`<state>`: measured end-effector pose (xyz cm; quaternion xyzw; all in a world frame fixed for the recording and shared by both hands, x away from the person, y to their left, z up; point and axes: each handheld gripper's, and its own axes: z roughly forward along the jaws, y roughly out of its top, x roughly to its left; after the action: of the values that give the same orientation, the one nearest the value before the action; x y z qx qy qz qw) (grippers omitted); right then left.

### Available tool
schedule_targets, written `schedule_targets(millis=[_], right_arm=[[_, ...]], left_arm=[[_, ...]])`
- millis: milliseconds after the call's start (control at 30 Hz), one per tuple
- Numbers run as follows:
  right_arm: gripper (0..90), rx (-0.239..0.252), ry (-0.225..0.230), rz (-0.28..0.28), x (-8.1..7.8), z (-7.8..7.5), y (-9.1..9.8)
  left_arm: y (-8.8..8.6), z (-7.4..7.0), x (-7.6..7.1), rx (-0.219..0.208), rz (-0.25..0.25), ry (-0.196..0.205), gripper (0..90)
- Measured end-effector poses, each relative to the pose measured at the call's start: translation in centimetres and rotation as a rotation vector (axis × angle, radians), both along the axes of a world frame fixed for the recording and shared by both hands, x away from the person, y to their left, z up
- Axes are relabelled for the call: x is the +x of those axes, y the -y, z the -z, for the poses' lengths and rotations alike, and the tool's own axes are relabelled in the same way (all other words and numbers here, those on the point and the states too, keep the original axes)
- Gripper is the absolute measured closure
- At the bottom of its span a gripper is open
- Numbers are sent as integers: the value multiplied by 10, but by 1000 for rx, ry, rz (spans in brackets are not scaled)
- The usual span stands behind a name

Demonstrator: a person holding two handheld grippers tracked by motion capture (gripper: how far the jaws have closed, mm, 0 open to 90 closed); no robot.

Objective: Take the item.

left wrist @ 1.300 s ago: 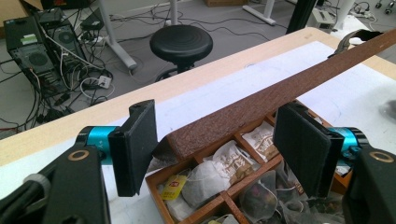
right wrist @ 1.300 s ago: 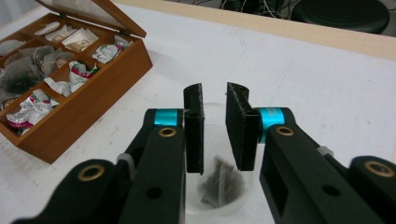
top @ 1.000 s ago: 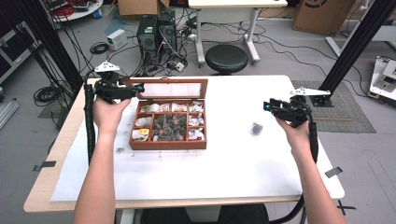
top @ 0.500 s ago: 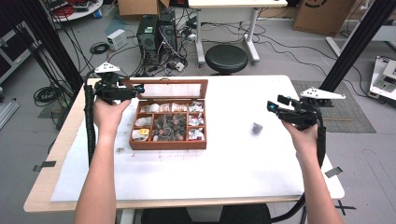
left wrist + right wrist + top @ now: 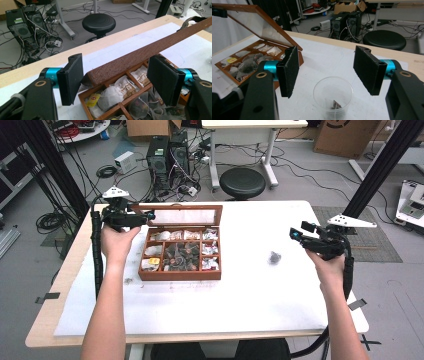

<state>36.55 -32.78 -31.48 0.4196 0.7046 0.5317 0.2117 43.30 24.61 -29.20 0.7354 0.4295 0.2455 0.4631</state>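
Note:
A wooden tea box (image 5: 180, 274) with several compartments of tea bags (image 5: 112, 92) stands left of the table's centre. Its glass lid (image 5: 182, 215) is raised. My left gripper (image 5: 145, 216) is open at the lid's left corner. In the left gripper view the lid's wooden edge (image 5: 150, 52) runs between the jaws of the left gripper (image 5: 117, 80), close to the left one. A clear plastic cup (image 5: 274, 257) holding a tea bag (image 5: 334, 105) stands right of the box. My right gripper (image 5: 295, 234) hovers open to its right. The cup (image 5: 333, 96) sits low between the right gripper (image 5: 327, 70) jaws.
A white mat (image 5: 250, 295) covers the wooden table. Beyond the far edge are a black stool (image 5: 242, 182), computer towers (image 5: 165, 155) and loose cables on the floor. The box (image 5: 244, 62) and its lid (image 5: 259, 23) stand left of the cup in the right gripper view.
My right hand has drifted slightly to the right, with its gripper still open beside the cup. The left gripper and the lid have stayed put.

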Motion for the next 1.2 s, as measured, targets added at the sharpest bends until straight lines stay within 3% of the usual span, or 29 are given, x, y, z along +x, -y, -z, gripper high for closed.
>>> schedule_targets(millis=[733, 1200], right_arm=[[369, 17, -15, 2, 3, 3, 6], [360, 26, -1, 2, 3, -1, 8]], left_arm=[[0, 1, 0, -5, 2, 1, 290], [0, 1, -1, 0, 1, -5, 288]])
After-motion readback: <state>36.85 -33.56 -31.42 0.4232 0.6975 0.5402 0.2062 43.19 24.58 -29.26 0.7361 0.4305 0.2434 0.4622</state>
